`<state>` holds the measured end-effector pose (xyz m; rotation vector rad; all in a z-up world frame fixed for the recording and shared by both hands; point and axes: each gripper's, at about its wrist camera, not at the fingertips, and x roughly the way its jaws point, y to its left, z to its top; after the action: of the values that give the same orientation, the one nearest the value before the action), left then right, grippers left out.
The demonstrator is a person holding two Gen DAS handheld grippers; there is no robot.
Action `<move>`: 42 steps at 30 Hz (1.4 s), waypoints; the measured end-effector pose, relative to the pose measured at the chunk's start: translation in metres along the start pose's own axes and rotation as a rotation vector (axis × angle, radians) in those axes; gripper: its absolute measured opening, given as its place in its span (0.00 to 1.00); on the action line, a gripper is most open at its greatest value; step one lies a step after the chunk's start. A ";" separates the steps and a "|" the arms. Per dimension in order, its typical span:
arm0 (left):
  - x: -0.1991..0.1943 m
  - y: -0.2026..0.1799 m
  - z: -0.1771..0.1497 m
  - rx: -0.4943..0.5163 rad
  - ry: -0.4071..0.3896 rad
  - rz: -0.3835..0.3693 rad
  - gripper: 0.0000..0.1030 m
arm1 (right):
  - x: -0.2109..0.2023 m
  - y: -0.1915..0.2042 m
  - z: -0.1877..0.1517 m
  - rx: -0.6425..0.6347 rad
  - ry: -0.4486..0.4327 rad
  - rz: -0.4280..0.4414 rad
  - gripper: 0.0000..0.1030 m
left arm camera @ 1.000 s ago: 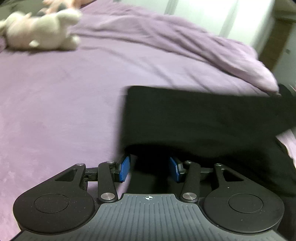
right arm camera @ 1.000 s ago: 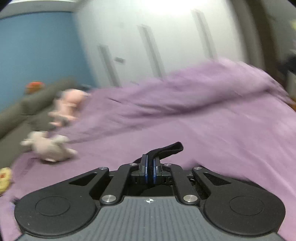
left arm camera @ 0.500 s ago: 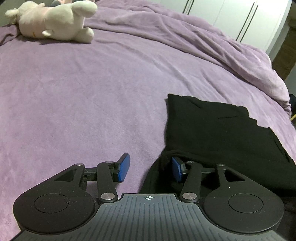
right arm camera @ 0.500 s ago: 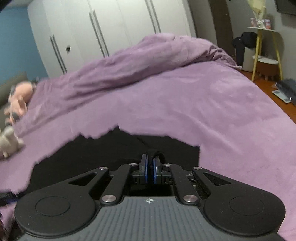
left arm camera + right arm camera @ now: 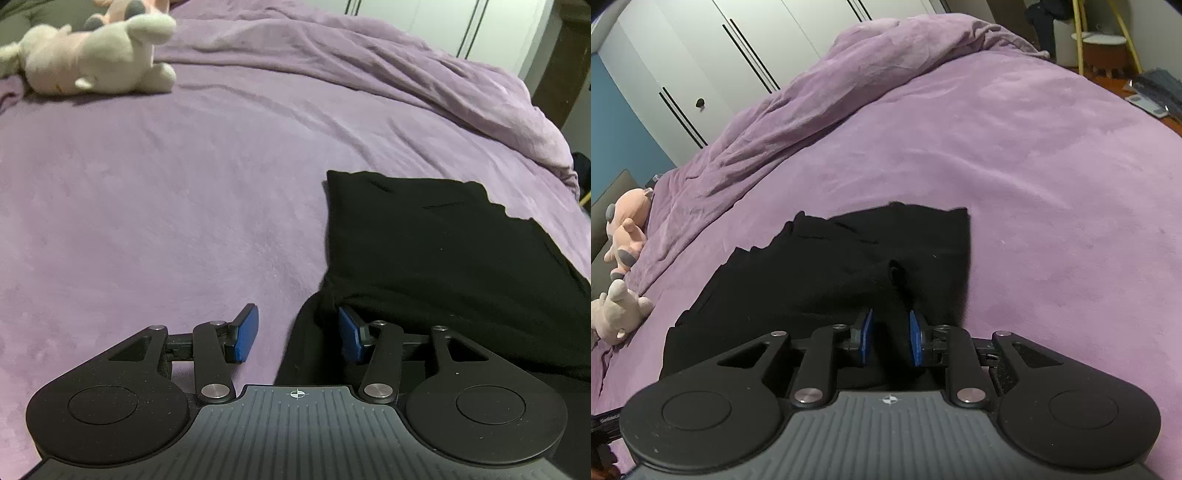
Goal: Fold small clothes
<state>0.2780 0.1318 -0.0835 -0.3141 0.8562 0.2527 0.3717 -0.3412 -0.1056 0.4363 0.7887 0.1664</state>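
A black garment (image 5: pixel 424 240) lies folded over on the purple bed (image 5: pixel 147 221), filling the right half of the left wrist view. My left gripper (image 5: pixel 297 336) stands open at its near left edge. The cloth's edge reaches in beside the right pad (image 5: pixel 349 339), while the left pad (image 5: pixel 245 334) is over bare bedding. In the right wrist view the same garment (image 5: pixel 831 269) spreads ahead and to the left. My right gripper (image 5: pixel 891 338) is low over its near right part. Its jaws are opening, with a raised ridge of black cloth running in between them.
A white plush toy (image 5: pixel 96 62) lies at the far left of the bed, with a pink plush (image 5: pixel 628 225) behind it. A bunched purple duvet (image 5: pixel 886 55) runs along the far side before white wardrobe doors (image 5: pixel 701 55). A stool (image 5: pixel 1104 48) stands past the bed's right edge.
The garment, lifted and blurred a second ago, now lies flat on the bed. My right gripper came down with the cloth and its jaws have parted. The left gripper barely moved.
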 end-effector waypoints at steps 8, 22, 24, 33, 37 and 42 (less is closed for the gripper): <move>-0.009 -0.028 0.014 0.068 -0.042 -0.012 0.52 | 0.018 0.021 0.001 -0.061 -0.022 -0.051 0.19; 0.024 -0.093 0.013 0.201 -0.021 -0.017 0.52 | -0.008 0.042 -0.006 -0.181 -0.230 -0.278 0.27; 0.028 -0.100 0.011 0.215 -0.018 -0.010 0.52 | -0.003 0.048 -0.011 -0.232 -0.208 -0.279 0.27; 0.048 -0.116 0.008 0.259 -0.002 0.045 0.60 | 0.040 0.039 -0.018 -0.371 -0.112 -0.352 0.17; 0.050 -0.115 0.007 0.272 -0.004 0.047 0.63 | 0.036 0.039 -0.014 -0.333 -0.097 -0.362 0.18; 0.048 -0.113 0.006 0.279 -0.003 0.042 0.64 | 0.002 0.047 -0.026 -0.322 -0.128 -0.348 0.18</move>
<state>0.3511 0.0338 -0.0975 -0.0361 0.8835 0.1698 0.3554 -0.2900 -0.1025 0.0017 0.6851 -0.0599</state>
